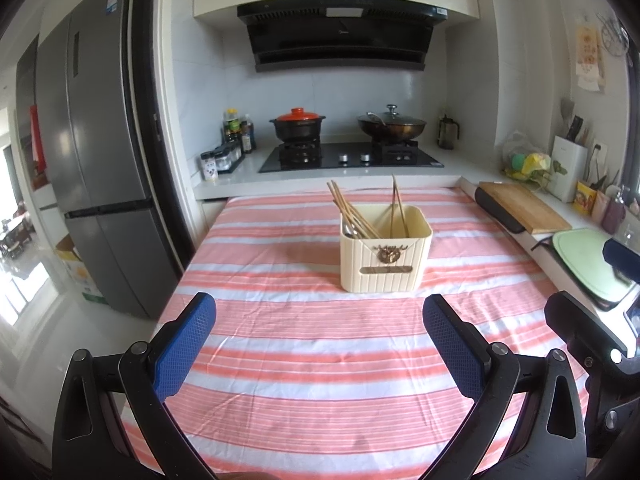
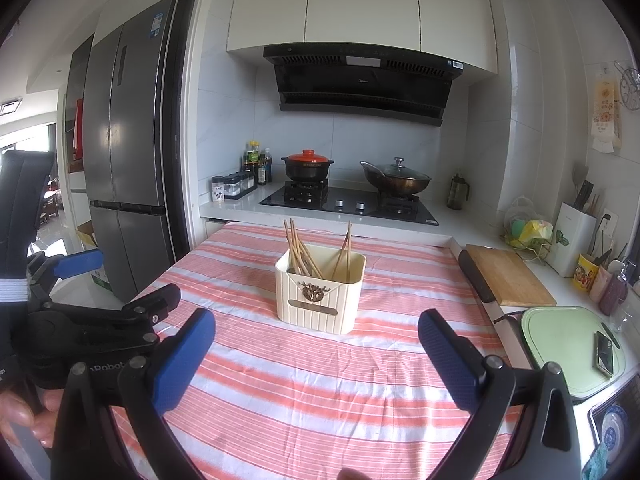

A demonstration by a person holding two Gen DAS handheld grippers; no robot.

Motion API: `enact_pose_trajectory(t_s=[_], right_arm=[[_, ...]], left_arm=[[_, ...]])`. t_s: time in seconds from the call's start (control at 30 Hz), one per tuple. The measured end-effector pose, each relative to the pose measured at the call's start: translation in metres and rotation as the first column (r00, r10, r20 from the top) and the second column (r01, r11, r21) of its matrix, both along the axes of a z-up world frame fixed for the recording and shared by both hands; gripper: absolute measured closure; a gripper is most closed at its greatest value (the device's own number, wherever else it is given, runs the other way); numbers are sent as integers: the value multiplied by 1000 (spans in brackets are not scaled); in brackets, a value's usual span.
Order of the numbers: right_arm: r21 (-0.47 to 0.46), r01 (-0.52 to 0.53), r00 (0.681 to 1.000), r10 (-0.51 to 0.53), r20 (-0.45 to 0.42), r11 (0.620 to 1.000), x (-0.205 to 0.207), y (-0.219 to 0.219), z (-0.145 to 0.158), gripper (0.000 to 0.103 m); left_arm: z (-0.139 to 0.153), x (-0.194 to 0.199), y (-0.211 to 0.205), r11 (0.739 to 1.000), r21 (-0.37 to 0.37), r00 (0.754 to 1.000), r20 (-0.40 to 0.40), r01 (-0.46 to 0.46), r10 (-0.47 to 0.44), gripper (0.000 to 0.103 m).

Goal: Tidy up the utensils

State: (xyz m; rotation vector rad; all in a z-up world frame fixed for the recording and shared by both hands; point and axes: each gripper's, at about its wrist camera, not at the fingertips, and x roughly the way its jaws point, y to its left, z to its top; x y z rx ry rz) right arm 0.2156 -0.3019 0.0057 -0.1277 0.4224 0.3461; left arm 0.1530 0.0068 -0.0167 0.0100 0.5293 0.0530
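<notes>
A cream utensil holder (image 1: 386,258) stands on the pink-and-white striped tablecloth (image 1: 320,360), in the middle of the table. It holds several wooden chopsticks (image 1: 352,210) and a metal spoon, leaning left and right. It also shows in the right wrist view (image 2: 320,296) with its chopsticks (image 2: 304,250). My left gripper (image 1: 320,312) is open and empty, a little in front of the holder. My right gripper (image 2: 316,330) is open and empty, also in front of the holder. The left gripper shows at the left edge of the right wrist view (image 2: 80,312).
A counter with a gas hob (image 1: 352,156), a red-lidded pot (image 1: 298,124) and a wok (image 1: 392,124) runs behind the table. A wooden cutting board (image 1: 524,206) and a green board (image 1: 588,256) lie to the right. A fridge (image 1: 96,160) stands on the left.
</notes>
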Motion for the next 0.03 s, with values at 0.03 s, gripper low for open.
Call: enact_pose_trajectory(t_s=[0.03], right_arm=[[0, -2, 1000, 2, 0, 1000, 1, -2, 0, 0]], left_arm=[[0, 0, 0, 1000, 2, 1000, 1, 1, -1, 0]])
